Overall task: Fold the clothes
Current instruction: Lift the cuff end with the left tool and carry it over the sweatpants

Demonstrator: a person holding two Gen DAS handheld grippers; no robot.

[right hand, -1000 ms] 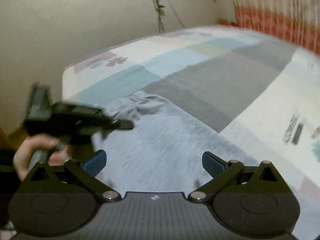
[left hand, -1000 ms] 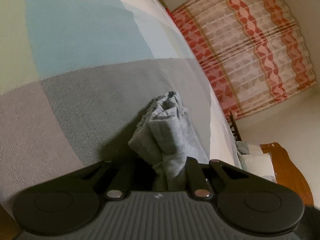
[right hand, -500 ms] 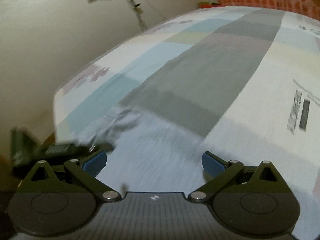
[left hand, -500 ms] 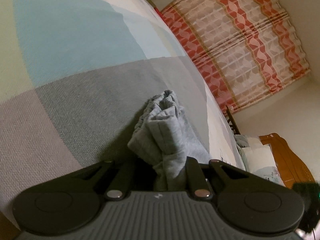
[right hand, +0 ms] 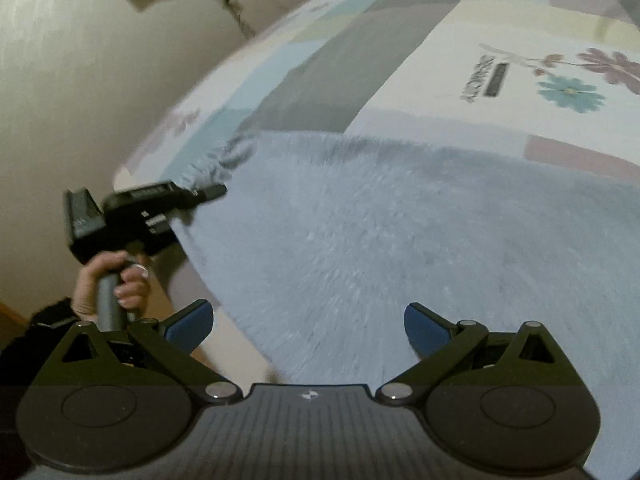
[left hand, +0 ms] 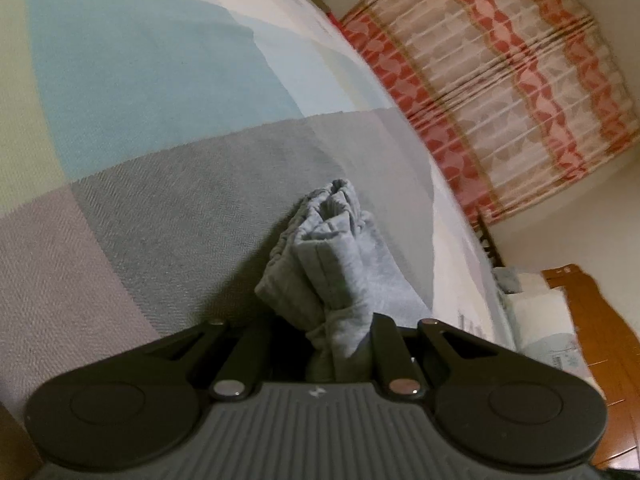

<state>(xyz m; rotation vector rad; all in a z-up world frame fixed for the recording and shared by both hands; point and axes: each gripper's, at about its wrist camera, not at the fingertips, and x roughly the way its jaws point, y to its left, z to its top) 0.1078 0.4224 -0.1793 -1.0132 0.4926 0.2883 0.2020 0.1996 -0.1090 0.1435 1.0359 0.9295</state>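
Since a second ago the right gripper (right hand: 308,326) has swung rightward over the bed, so more of the grey garment (right hand: 400,232) and the flower print on the bedsheet (right hand: 520,20) now fill its view, while the left gripper (left hand: 340,332) has kept the same bunch of cloth and only tilted a little.

The left gripper's jaws are drawn in tight on a gathered, ribbed edge of the grey garment, which stands up in a crumpled bundle just beyond the fingers; it looks like a waistband or hem, though which cannot be told. In the right wrist view that gripper sits at the near left of the bed, held by the person's hand (right hand: 116,280), with the puckered edge at its tip.

The right gripper's jaws stand wide apart with nothing between the blue pads (right hand: 192,322); the cloth lies below and beyond them, blurred by motion.

The garment is spread flat across the near half of the bed, its long axis running from the pinched edge at the left away to the right, past the frame. The free length therefore lies to the right, on the open gripper's side, so that gripper is the nearer one to take a second hold. Whether this spread precedes a fold or follows one cannot be settled.
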